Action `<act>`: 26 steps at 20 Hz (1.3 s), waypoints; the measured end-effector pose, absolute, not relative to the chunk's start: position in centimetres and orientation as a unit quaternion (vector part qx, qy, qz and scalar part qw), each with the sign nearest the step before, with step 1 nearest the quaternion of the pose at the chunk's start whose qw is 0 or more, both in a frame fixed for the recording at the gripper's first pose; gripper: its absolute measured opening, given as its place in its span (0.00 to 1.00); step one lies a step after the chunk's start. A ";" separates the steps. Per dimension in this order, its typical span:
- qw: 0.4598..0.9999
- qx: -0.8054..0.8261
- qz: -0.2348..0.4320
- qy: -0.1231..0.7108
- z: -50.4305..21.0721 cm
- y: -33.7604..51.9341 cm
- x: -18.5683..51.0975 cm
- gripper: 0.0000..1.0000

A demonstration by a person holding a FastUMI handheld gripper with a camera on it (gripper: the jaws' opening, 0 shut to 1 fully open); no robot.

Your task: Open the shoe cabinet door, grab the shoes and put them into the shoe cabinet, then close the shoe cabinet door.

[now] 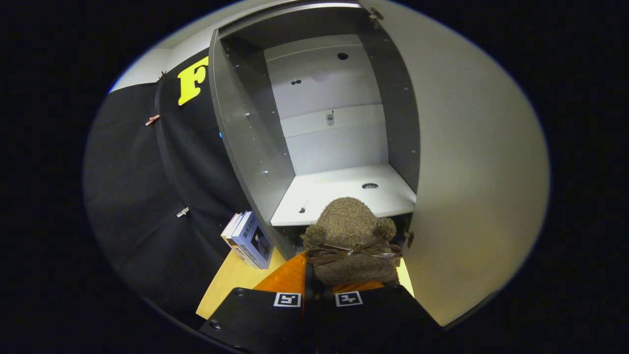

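Note:
A brown fuzzy shoe [349,231] with a dark brown bow is held in my gripper [339,280], whose fingers are shut on its rear part. The shoe's toe points at the shoe cabinet [255,147], just short of the front edge of its white bottom shelf [344,194]. The cabinet door [481,162] stands swung wide open on the right of the shoe. The inside of the cabinet is bare, with a grey left wall and a white back panel.
Two or three books [248,238] lean against the cabinet's left side on the light wooden floor [231,285]. Black cloth wall [147,196] hangs on the left, close to the cabinet.

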State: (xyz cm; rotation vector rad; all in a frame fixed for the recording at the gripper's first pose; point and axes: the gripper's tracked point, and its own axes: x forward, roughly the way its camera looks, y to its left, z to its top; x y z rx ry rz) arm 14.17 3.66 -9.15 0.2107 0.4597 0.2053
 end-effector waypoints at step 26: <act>0.960 0.037 0.043 0.275 -15.8 4.3 46.0 0.10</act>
